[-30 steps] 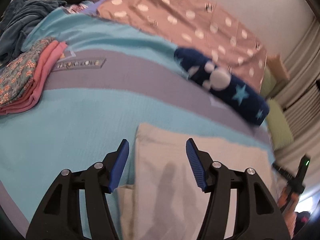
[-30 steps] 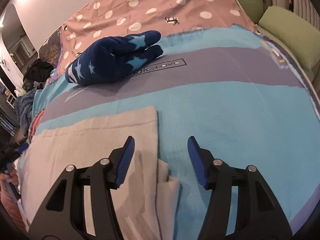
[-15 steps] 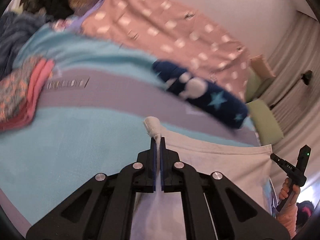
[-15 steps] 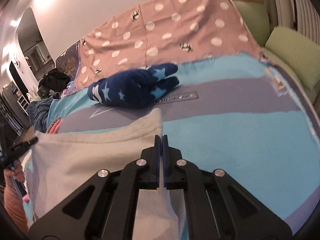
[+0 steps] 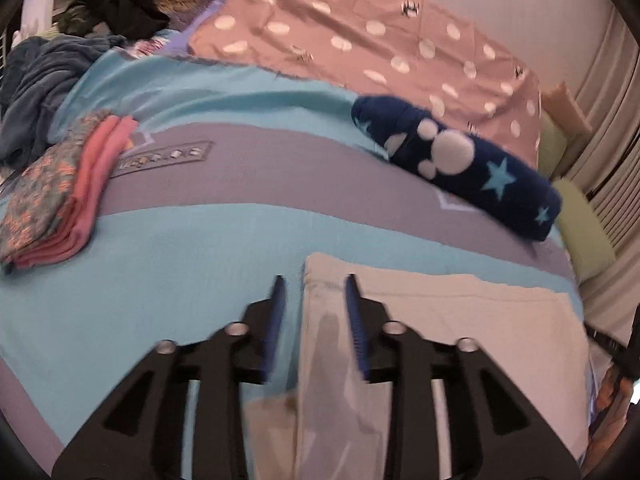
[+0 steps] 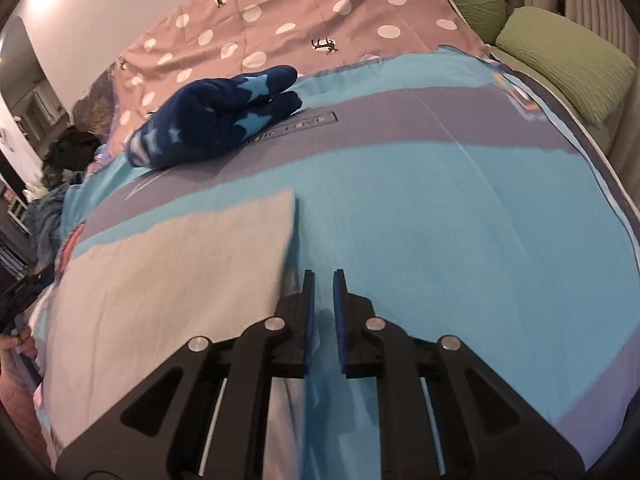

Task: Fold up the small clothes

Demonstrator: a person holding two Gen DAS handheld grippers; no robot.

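A: Our left gripper (image 5: 314, 300) is spread open over the corner of the beige cloth (image 5: 440, 320) lying flat on the blue bedspread (image 5: 180, 248), gripping nothing.

B: Right gripper (image 6: 321, 292) is barely parted, empty, beside the cloth's edge. We can't see its near end, the grippers hide it.

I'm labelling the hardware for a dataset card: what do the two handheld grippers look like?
Both match: the left gripper and right gripper have black angular linkage frames with triangular cut-outs, silver round pivot pins, and flat blue ribbed finger pads. No cables or markings show.
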